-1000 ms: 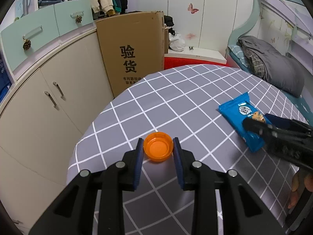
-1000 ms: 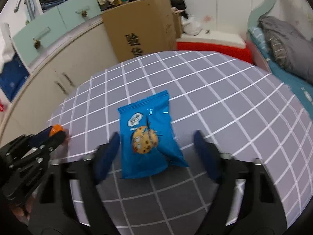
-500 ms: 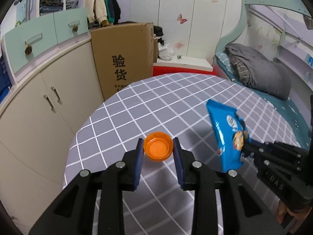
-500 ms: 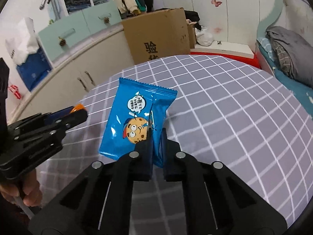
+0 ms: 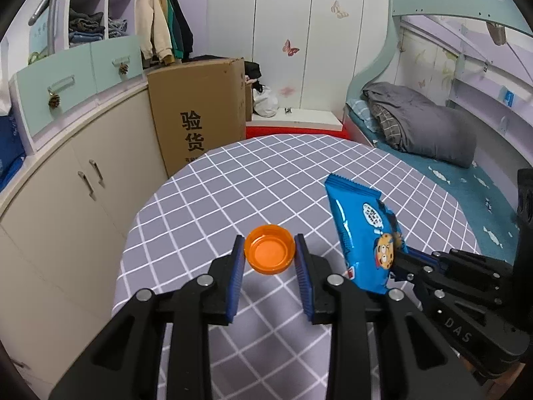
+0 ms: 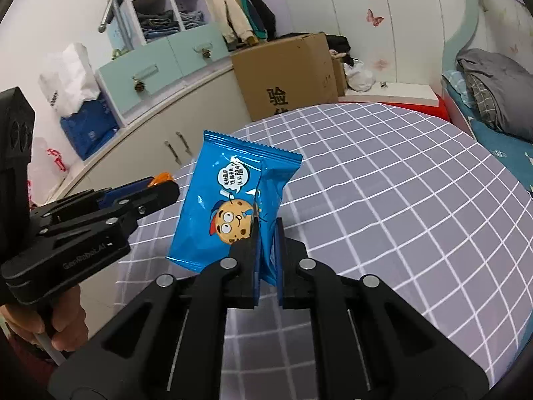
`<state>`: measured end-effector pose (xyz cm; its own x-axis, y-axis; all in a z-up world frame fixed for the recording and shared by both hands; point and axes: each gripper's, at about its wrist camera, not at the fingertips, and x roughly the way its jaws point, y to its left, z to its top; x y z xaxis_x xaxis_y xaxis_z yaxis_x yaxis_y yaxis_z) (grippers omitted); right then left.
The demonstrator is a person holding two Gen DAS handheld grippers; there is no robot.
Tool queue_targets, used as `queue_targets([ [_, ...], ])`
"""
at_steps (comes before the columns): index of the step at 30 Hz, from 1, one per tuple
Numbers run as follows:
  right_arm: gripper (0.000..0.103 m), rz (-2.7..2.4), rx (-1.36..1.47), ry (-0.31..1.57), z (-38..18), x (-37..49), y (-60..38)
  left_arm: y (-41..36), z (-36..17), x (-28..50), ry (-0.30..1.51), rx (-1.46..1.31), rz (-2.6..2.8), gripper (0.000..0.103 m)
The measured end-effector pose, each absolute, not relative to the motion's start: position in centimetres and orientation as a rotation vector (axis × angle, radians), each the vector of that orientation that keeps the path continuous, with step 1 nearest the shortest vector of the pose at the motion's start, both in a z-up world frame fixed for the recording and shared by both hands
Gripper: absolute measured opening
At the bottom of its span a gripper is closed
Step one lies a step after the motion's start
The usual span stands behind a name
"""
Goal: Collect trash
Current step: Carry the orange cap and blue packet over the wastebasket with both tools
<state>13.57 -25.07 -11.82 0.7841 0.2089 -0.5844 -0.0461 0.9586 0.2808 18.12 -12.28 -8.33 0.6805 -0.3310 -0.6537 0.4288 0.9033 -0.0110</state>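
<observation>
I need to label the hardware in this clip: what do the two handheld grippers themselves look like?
Both are black plastic. The left gripper and right gripper have two angular fingers lined with ribbed blue pads, with silver screw heads at the pivots. White lettering marks their side bodies. No cables or sleeves show.

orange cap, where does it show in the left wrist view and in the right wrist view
Left wrist view: the orange cap sits low of centre, clamped between the left gripper's blue pads.
Right wrist view: only a sliver of it shows at the left, at the tip of that gripper.
Shared landmark: the cardboard box with black characters, beyond the checked table.
</observation>
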Motion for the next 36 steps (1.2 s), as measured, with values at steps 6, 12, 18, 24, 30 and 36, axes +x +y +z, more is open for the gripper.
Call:
queue_targets([
  [6,0.007,0.187,0.239,0.655,-11.0,12.5,-23.0,-10.1,-8.0,16.1,0.695,0.138,-0.422,0.029],
  [12,0.007,0.236,0.221,0.652,-10.5,11.7,-20.3,-6.7,-7.8,15.0,0.692,0.107,-0.393,0.029],
  [18,0.007,0.303,0.191,0.658,-10.0,11.3,-16.4,-2.5,-7.7,14.3,0.681,0.083,-0.354,0.029],
  [24,0.007,0.383,0.159,0.675,-10.1,11.3,-11.9,1.9,-7.8,13.2,0.669,0.071,-0.299,0.029],
  [30,0.007,0.471,0.115,0.71,-11.0,12.0,-6.4,7.5,-8.8,12.6,0.678,0.037,-0.219,0.029],
  [36,0.007,0.531,0.094,0.757,-13.1,13.1,-1.8,12.6,-10.8,13.1,0.717,-0.003,-0.143,0.029],
])
